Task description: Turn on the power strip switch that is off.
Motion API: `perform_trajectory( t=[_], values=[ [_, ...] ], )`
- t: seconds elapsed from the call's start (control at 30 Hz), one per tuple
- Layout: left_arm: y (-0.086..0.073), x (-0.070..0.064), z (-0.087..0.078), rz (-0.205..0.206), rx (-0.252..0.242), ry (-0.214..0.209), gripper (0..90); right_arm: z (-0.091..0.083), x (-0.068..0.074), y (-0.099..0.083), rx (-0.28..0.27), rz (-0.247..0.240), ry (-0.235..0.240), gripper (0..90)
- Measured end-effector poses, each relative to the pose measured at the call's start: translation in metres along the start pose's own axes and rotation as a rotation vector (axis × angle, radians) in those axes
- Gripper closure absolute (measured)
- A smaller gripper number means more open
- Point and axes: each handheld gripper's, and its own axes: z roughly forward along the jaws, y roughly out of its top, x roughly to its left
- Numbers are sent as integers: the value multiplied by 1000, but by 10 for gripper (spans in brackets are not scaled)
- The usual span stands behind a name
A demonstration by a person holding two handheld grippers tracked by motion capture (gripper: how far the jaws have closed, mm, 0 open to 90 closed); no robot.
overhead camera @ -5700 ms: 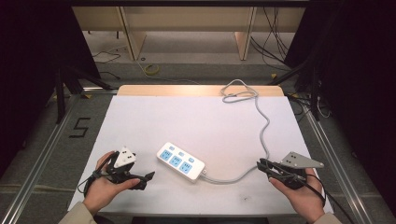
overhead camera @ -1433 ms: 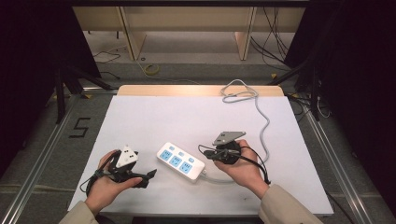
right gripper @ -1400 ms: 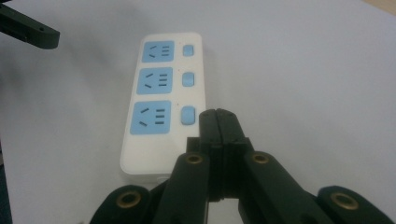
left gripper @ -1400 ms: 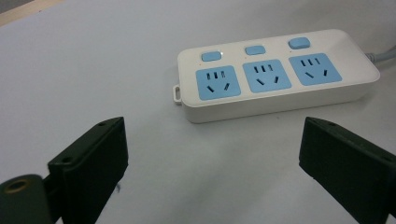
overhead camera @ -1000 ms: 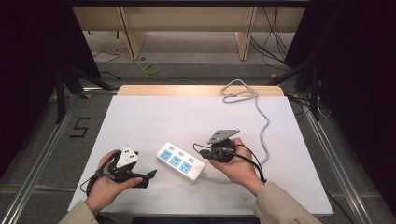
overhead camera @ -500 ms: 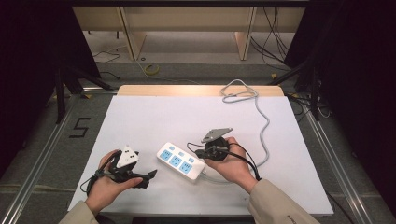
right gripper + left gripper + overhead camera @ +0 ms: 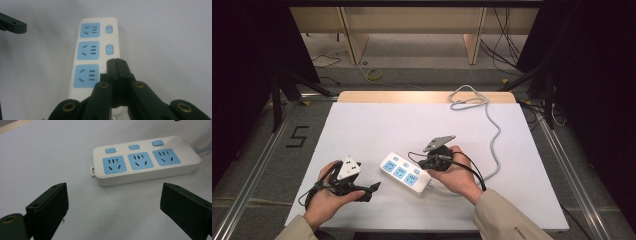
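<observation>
Power strip: the power strip (image 7: 405,173) lies flat on the desk (image 7: 377,125) between my two hands, angled, its cord end toward my right hand.
Right gripper: I have the right gripper (image 7: 116,65) with its jaws pressed together, holding nothing, the tip over the nearest switch (image 7: 106,72).
Left gripper: the left gripper (image 7: 113,205) has its jaws spread wide and empty, just short of the strip's near end.
Step in hand: I judge I am about to press that switch.
Next move: a short, straight push down, the strip kept from sliding.
Materials: smooth white plastic body with rounded corners, three blue socket faces (image 7: 136,160), small blue switches (image 7: 134,147).
Cord: pale round cable (image 7: 493,135), looped at the desk's far edge.
</observation>
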Motion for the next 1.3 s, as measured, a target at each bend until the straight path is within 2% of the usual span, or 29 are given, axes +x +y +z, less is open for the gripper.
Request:
perform_trajectory(
  t=[0.57,1.3],
  values=[
    [1,-1,0,6,-1,-4,78,12,1,12,26,-10,3,900],
    [1,-1,1,7,0,-8,78,22,0,20,101,-6,14,900]
  ],
)
